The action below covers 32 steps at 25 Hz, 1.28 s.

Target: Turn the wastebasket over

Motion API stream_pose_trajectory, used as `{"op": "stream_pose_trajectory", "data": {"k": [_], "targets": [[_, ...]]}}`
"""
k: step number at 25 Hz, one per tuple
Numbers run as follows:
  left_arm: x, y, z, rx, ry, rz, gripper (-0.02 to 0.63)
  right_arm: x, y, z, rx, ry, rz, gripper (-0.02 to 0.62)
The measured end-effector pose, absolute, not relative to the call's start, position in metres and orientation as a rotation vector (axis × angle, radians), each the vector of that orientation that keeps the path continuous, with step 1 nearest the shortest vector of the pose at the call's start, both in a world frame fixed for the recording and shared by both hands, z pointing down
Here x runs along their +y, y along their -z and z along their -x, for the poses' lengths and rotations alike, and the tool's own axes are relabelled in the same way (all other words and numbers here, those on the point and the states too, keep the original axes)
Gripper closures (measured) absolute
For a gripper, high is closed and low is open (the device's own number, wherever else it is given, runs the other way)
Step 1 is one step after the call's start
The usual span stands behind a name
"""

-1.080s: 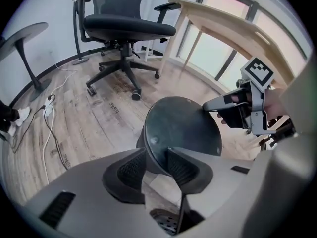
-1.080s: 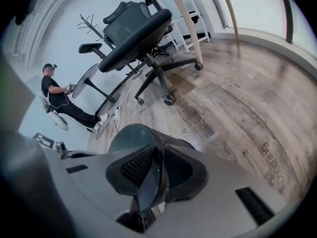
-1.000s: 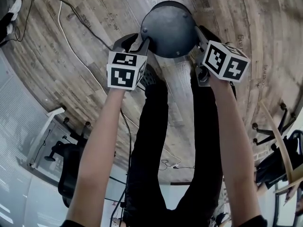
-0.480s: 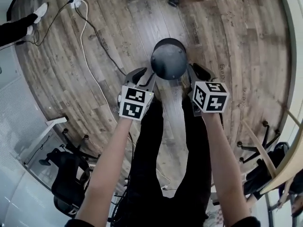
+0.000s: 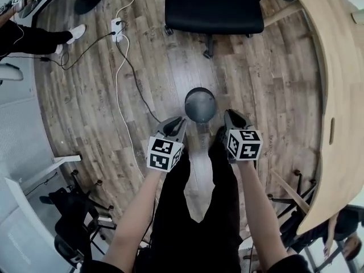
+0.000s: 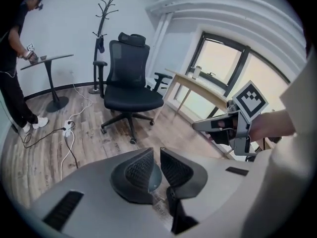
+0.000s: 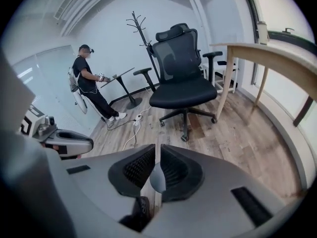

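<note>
Head view stares almost straight down from well up, with the wastebasket (image 5: 200,104) dead centre on the wood floor (image 5: 85,95) far below. Left gripper view and right gripper view ride close behind their own jaws, facing out across the room. All three catch the same office chair (image 5: 210,4) (image 6: 131,90) (image 7: 185,78) and power strip (image 5: 118,26).

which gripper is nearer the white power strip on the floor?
Left. In the head view the left gripper is down-right of the power strip; the right gripper is farther right, past the wastebasket. Both jaws closing, empty.
</note>
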<state>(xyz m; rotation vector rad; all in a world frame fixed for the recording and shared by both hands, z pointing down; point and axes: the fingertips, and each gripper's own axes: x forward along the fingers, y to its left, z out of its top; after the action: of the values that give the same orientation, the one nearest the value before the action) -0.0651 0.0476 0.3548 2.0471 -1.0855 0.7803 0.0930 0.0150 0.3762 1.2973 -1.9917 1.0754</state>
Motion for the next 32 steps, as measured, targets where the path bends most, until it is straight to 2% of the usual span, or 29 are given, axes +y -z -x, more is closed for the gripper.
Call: {"op": "stream_pose_trajectory", "data": {"k": [5,11,17,32], "targets": [[0.039,-0.276,0.089,-1.151,-0.622,-2.094,0.577,0.006,-0.288,-0.080,-2.088,-0.941,-1.323,0.548],[0.008,-0.166,0.126,-1.222,-0.354,-2.182,0.580,-0.012,-0.182,-0.069,-2.196,-0.809,-1.439,0.549],[-0.006,-0.069,0.142,-1.193,-0.281,-2.375,0.581,-0.009,-0.079,-0.066,-2.270,-0.673,-1.601,0.549],[-0.015,0.066,0.122,-1.102,-0.169,-2.649,0.581,0.026,0.072,-0.077,-2.481,-0.413,-1.694,0.561]]}}
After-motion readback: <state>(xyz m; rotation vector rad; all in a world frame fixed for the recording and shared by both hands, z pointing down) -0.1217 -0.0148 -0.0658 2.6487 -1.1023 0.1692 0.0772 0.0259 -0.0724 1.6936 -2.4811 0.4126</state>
